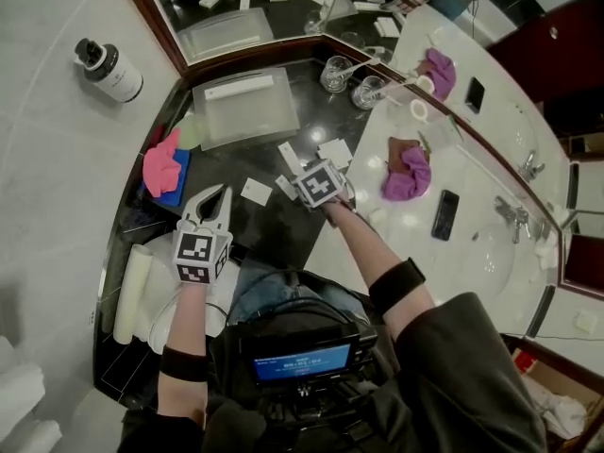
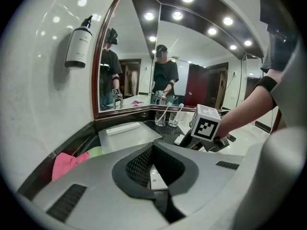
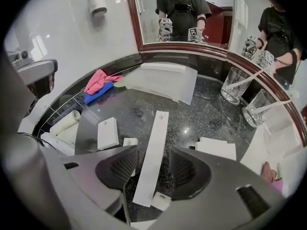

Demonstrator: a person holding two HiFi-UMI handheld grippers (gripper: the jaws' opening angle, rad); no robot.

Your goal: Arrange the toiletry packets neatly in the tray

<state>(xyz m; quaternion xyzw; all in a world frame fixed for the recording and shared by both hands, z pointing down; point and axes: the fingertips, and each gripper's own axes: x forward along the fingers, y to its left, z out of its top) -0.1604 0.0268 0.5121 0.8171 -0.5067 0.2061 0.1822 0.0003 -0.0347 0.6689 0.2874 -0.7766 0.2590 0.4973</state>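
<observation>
A frosted clear tray (image 1: 247, 119) stands at the back of the black counter with one long white packet (image 1: 240, 87) in it. In the right gripper view my right gripper (image 3: 152, 164) points steeply down, open, and straddles a long white packet (image 3: 156, 147) that lies flat on the counter; the pads do not press it. Small white packets (image 3: 161, 201) (image 3: 129, 142), a flat one (image 3: 108, 132) and a stack (image 3: 217, 149) lie around it. My left gripper (image 1: 219, 193) is shut with nothing in it, left of a loose packet (image 1: 256, 192).
Two glasses (image 3: 235, 85) (image 3: 259, 108) with toothbrushes stand at the back right. A pink cloth (image 1: 160, 163) on a blue one lies left of the tray, with rolled towels (image 1: 132, 291) below. Purple cloths (image 1: 408, 176) and a phone (image 1: 444, 215) are by the white basin.
</observation>
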